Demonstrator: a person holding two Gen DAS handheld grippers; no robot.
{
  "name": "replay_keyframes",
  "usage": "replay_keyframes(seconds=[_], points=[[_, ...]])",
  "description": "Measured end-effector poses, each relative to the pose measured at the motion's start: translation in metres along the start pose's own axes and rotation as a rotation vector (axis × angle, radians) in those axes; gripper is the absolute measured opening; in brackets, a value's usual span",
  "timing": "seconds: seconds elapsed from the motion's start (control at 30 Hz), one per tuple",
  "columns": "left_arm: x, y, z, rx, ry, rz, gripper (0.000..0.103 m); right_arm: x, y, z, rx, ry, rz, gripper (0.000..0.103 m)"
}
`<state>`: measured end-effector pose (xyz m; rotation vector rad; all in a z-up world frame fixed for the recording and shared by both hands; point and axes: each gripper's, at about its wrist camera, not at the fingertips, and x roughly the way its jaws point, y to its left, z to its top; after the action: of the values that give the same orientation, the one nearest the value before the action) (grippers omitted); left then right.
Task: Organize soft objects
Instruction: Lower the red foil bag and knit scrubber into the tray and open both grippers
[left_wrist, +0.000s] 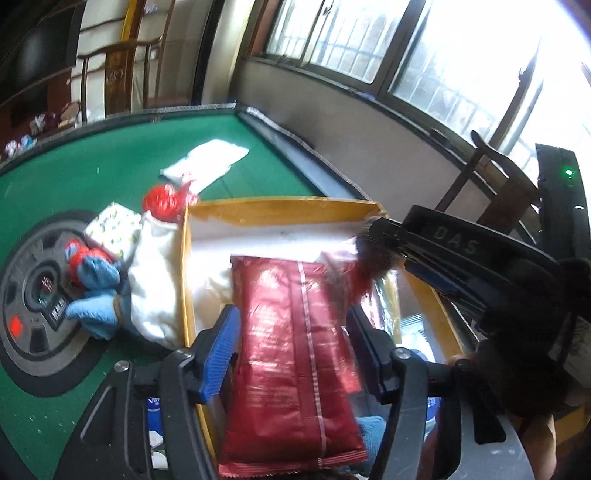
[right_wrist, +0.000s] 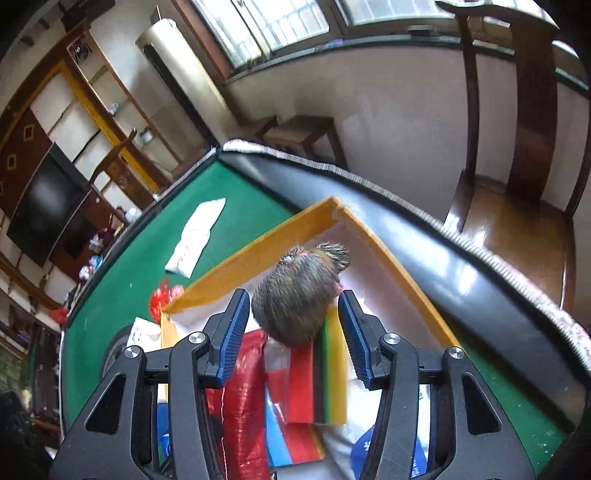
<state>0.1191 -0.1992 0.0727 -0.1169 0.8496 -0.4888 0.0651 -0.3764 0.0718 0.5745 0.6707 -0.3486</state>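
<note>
A yellow cardboard box (left_wrist: 280, 206) with a white inside stands on the green table (left_wrist: 122, 158). A red foil pack (left_wrist: 295, 350) lies lengthwise in the box, between the blue pads of my left gripper (left_wrist: 291, 314); the jaws stand open beside its edges. In the right wrist view a grey-brown furry toy (right_wrist: 299, 295) sits in the box (right_wrist: 258, 266) on a rainbow-striped pack (right_wrist: 328, 376). My right gripper (right_wrist: 293, 295) is open around it, with a narrow gap at each pad. The left wrist view shows the right gripper's black body (left_wrist: 461, 251) over the box's far right corner.
Left of the box lie a white cloth bag (left_wrist: 155, 280), a red mesh ball (left_wrist: 162, 201), blue cloth (left_wrist: 96, 295), a patterned pack (left_wrist: 110, 225) and a flat white pack (left_wrist: 207, 162). A padded black rail (right_wrist: 424, 251) edges the table; a wooden chair (right_wrist: 517, 221) stands beyond it.
</note>
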Motion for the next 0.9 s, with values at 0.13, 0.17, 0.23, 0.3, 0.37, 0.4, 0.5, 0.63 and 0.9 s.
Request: replay_keyframes(seconds=[0.13,0.17,0.23,0.3,0.37,0.4,0.5,0.63,0.9], points=[[-0.012,-0.001,0.001,0.017,-0.023,-0.013,0.065,-0.006,0.003,0.0,-0.008,-0.031,0.022,0.054],[-0.016,0.002,0.001,0.006,-0.027,-0.021,0.065,-0.005,0.005,0.0,-0.02,-0.028,0.013,0.061],[-0.023,0.012,0.0,-0.015,-0.033,-0.033,0.065,-0.006,0.006,-0.001,-0.015,-0.036,0.022,0.062],[-0.031,0.026,-0.001,-0.033,-0.041,-0.031,0.065,-0.012,0.004,0.0,0.003,-0.065,0.055,0.062],[-0.039,0.044,-0.002,-0.048,-0.042,-0.019,0.065,-0.019,0.003,-0.001,0.016,-0.104,0.068,0.062],[-0.042,0.054,-0.003,-0.05,-0.032,-0.003,0.065,-0.021,0.002,-0.001,0.022,-0.117,0.077,0.062],[-0.048,0.088,-0.013,-0.042,0.015,0.06,0.065,-0.019,0.003,-0.002,0.027,-0.107,0.089,0.062],[-0.045,0.117,-0.029,-0.049,0.073,0.062,0.065,-0.014,0.011,-0.005,0.01,-0.08,0.108,0.062],[-0.003,0.112,-0.039,-0.099,0.168,0.011,0.065,-0.011,0.019,-0.013,-0.017,-0.073,0.11,0.062]])
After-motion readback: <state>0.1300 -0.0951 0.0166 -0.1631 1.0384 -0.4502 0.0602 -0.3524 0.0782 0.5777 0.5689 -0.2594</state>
